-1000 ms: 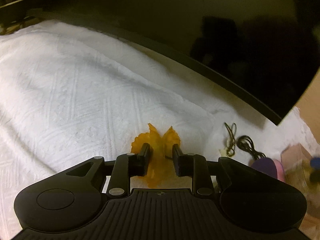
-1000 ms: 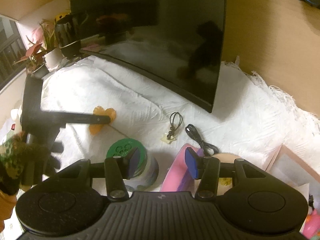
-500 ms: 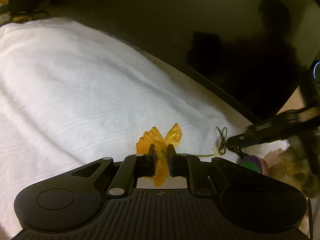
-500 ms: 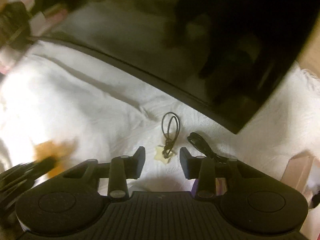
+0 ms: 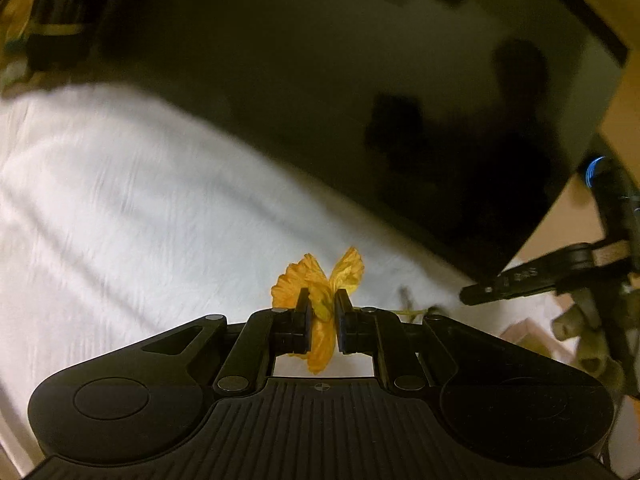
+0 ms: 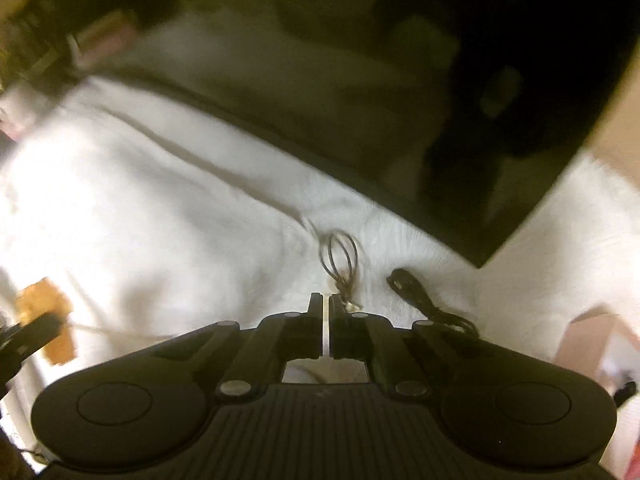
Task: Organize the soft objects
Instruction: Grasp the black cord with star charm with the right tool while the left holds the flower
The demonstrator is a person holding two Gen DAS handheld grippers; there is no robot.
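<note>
A: Orange crepe-like petals, an artificial flower [image 5: 320, 300], low centre of the left wrist frame, pinched between the pads of the left gripper [image 5: 322, 312]. Jaws nearly together, clamped on the crumpled middle; lobes fan out above, one tail hangs below.

B: Off the white cloth [image 5: 120, 216]?

A: Appears lifted clear, though blur makes that uncertain. A thin pale stem trails right from the pinch toward the frame's right edge.

B: Risk there?

A: My judgement: the stem could drag or snag on the looped cord with its pale star charm [image 6: 340, 264] lying on the cloth. Thin petals could also slip or tear if pulled against a snag.

B: Right gripper [image 6: 325, 312]?

A: Lower centre of its own frame, jaws together with only a sliver of gap, and nothing visibly caught. The charm's cord lies just right of the tips, touching or beside; cannot tell which. If a grab was meant, it likely missed or nipped only cloth.

B: Anything else nearby?

A: Black cable [image 6: 432, 304] right of centre, close to the tips; dark monitor [image 6: 400, 100] across the upper frame. Both tools are close together, so a collision or a hooked cable is possible.
</note>
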